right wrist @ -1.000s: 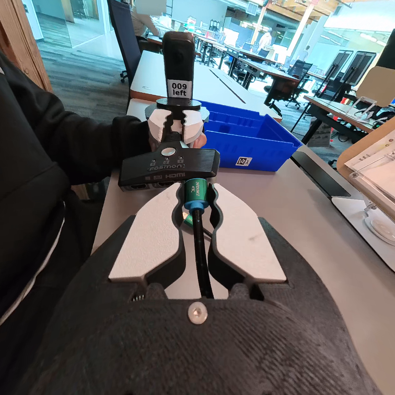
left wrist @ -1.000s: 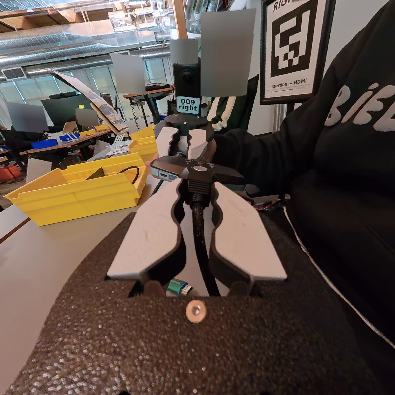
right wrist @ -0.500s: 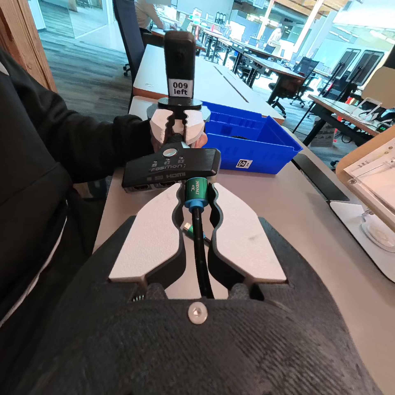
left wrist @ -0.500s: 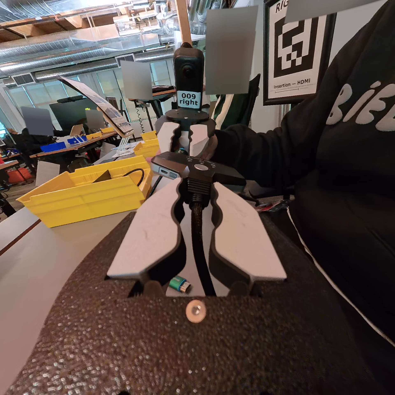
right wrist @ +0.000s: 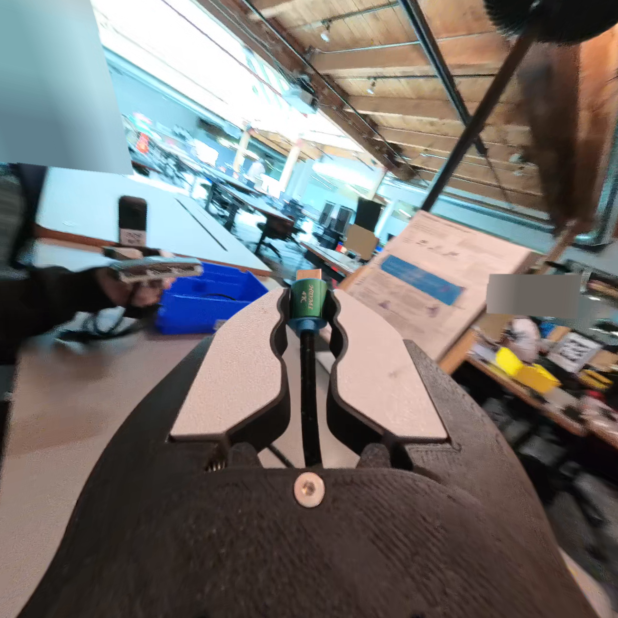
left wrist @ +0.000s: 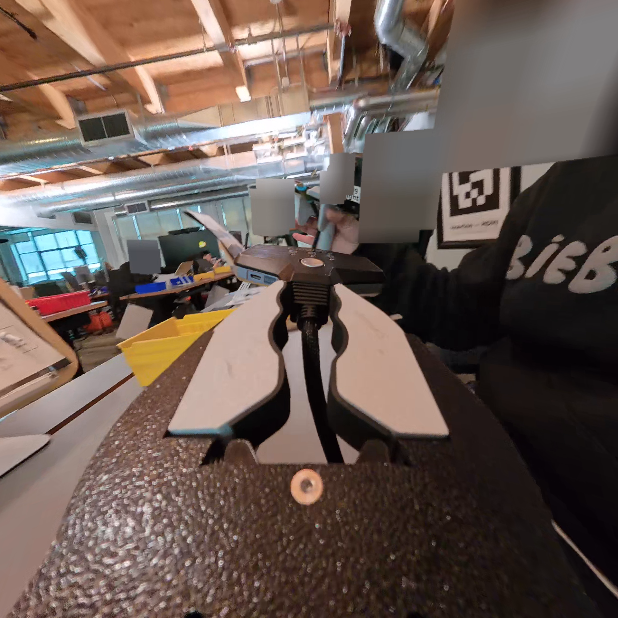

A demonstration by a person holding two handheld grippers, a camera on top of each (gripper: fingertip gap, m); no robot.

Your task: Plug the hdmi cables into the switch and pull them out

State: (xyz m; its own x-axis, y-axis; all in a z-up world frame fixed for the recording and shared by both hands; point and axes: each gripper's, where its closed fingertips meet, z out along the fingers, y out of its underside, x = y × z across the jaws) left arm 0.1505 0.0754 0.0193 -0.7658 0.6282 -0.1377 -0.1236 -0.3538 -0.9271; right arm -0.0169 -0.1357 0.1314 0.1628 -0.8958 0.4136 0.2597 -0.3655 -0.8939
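1. Gripping the ribbed black plug [left wrist: 309, 294] at the back of the switch, the left tongs [left wrist: 309, 301] are closed narrowly on it, its black braided cable [left wrist: 316, 384] trailing back between the fingers toward 6 o'clock.
2. The switch [left wrist: 309, 266], a flat black box with a round silver button on top, juts out past the fingertips toward 12 o'clock, held up off the grey counter [left wrist: 40, 468]; an open port shows on its edge at about 10 o'clock.
3. The right tongs [right wrist: 307, 301] are clamped on the green HDMI plug [right wrist: 307, 301], whose metal tip points to 12 o'clock, bare and free of any socket.
4. In the right wrist view the switch [right wrist: 157, 267] sits well apart from that plug, off at about 10 o'clock, its row of ports facing the camera, blurred.
5. A blue bin [right wrist: 207, 301] rests on the counter [right wrist: 83, 384] between the two, near 11 o'clock.
6. A yellow bin [left wrist: 167, 344] lies on the counter at 9 o'clock of the left tongs.
7. From the left view, the right tongs [left wrist: 312, 214] appear raised beyond the switch at 12 o'clock, partly hidden.
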